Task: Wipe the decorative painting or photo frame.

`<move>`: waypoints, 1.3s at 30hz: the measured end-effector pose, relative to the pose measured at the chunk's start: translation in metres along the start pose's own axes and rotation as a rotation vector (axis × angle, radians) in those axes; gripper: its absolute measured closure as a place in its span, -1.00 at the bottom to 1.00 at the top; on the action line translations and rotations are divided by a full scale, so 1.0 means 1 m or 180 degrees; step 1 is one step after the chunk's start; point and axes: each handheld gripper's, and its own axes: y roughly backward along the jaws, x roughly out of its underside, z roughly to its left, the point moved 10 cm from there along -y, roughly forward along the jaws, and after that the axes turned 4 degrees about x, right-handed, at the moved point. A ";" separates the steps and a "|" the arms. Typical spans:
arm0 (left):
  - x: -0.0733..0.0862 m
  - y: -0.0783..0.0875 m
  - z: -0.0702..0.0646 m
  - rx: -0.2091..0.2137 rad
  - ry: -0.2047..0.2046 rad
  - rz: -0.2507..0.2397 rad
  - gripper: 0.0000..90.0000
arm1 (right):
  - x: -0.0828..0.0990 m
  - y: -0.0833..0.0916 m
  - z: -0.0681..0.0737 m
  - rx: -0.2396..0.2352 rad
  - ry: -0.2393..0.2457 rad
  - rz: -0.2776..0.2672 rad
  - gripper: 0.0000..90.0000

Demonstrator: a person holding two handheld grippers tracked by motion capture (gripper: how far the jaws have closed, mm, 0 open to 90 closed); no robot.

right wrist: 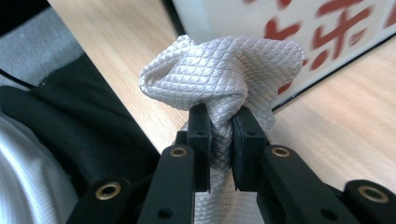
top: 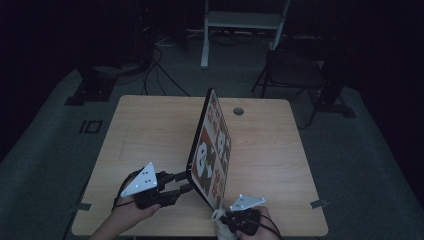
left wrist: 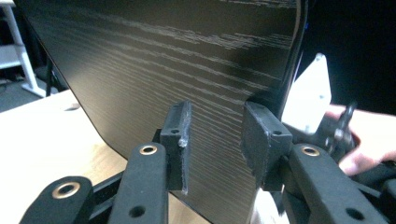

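A flat board (top: 212,145) with panda pictures and red characters stands on its edge in the middle of the wooden table (top: 150,130). Its dark wood-grain back (left wrist: 163,60) faces my left gripper (top: 182,182), whose jaws stand apart with their tips against that back near the lower edge (left wrist: 215,130); nothing is between the pads. My right gripper (top: 225,217) sits at the board's near corner, shut on a bunched grey-white quilted cloth (right wrist: 224,65). The cloth rises above the jaws (right wrist: 222,126), just in front of the board's printed face (right wrist: 327,28).
A round hole (top: 238,111) is cut in the table's far side. Beyond the table, on the dark carpet, are a folding chair (top: 295,70), a white frame (top: 240,20) and loose cables (top: 160,70). The person's dark sleeve (right wrist: 70,121) lies by the table's near edge.
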 end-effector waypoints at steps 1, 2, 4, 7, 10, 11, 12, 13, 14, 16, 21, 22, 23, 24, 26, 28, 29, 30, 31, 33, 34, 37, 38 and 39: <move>0.000 0.001 0.000 -0.0001 0.0018 -0.0010 0.42 | -0.002 0.005 0.000 -0.0005 -0.0001 -0.0021 0.78; 0.001 0.002 0.000 -0.0013 0.0031 -0.0001 0.37 | -0.006 0.010 -0.002 0.0012 -0.0042 -0.0111 0.78; 0.003 0.005 -0.001 0.0003 0.0043 0.0032 0.36 | -0.011 0.019 -0.005 0.0055 -0.0045 -0.0175 0.78; 0.006 0.010 -0.006 0.0114 0.0104 0.0106 0.24 | -0.018 0.030 -0.013 0.0110 -0.0093 -0.0298 0.78; 0.004 0.015 -0.008 0.0072 0.0072 0.0086 0.21 | -0.026 0.040 -0.019 0.0131 -0.0153 -0.0417 0.78; 0.003 0.016 -0.009 0.0048 0.0084 0.0061 0.20 | -0.029 0.043 -0.021 0.0134 -0.0176 -0.0459 0.78; 0.001 0.017 -0.010 0.0029 0.0097 0.0036 0.17 | -0.032 0.045 -0.023 0.0150 -0.0173 -0.0491 0.78; -0.002 0.016 -0.011 0.0006 0.0105 0.0003 0.17 | -0.036 0.048 -0.025 0.0177 -0.0175 -0.0548 0.78; -0.004 0.016 -0.011 -0.0027 0.0139 -0.0015 0.15 | -0.040 0.051 -0.027 0.0199 -0.0179 -0.0586 0.78; -0.008 0.014 -0.013 -0.0037 0.0174 -0.0080 0.12 | -0.049 0.057 -0.029 0.0240 -0.0180 -0.0693 0.78; -0.014 0.008 -0.010 -0.0159 0.0289 -0.0221 0.06 | -0.072 0.073 -0.031 0.0315 -0.0079 -0.0889 0.78; -0.016 0.006 -0.009 -0.0194 0.0307 -0.0254 0.06 | -0.076 0.075 -0.030 0.0325 -0.0067 -0.0918 0.77; -0.018 0.005 -0.008 -0.0216 0.0341 -0.0301 0.06 | -0.079 0.077 -0.030 0.0334 -0.0049 -0.0948 0.78; -0.020 0.004 -0.008 -0.0224 0.0381 -0.0354 0.06 | -0.082 0.079 -0.029 0.0335 -0.0034 -0.0976 0.77; -0.021 0.003 -0.008 -0.0251 0.0376 -0.0368 0.06 | -0.085 0.081 -0.029 0.0342 -0.0020 -0.1003 0.78; -0.024 0.001 -0.008 -0.0290 0.0416 -0.0397 0.07 | -0.092 0.085 -0.027 0.0340 0.0008 -0.1076 0.77; -0.024 -0.001 -0.008 -0.0318 0.0391 -0.0384 0.07 | -0.096 0.087 -0.026 0.0333 0.0005 -0.1126 0.78; -0.023 -0.002 -0.009 -0.0327 0.0367 -0.0356 0.10 | -0.100 0.090 -0.024 0.0324 0.0023 -0.1166 0.77; -0.022 -0.003 -0.011 -0.0316 0.0366 -0.0333 0.14 | -0.105 0.094 -0.023 0.0323 0.0041 -0.1223 0.77; -0.020 -0.005 -0.011 -0.0368 0.0337 -0.0293 0.19 | -0.118 0.101 -0.019 0.0319 0.0098 -0.1332 0.77; -0.019 -0.005 -0.011 -0.0375 0.0322 -0.0271 0.28 | -0.128 0.107 -0.015 0.0314 0.0137 -0.1412 0.77; -0.018 -0.005 -0.012 -0.0398 0.0358 -0.0270 0.32 | -0.151 0.119 -0.006 0.0301 0.0252 -0.1595 0.77; -0.018 -0.005 -0.012 -0.0401 0.0360 -0.0264 0.32 | -0.162 0.124 -0.001 0.0281 0.0301 -0.1677 0.77; -0.018 -0.005 -0.012 -0.0406 0.0373 -0.0267 0.33 | -0.170 0.129 0.003 0.0266 0.0334 -0.1748 0.77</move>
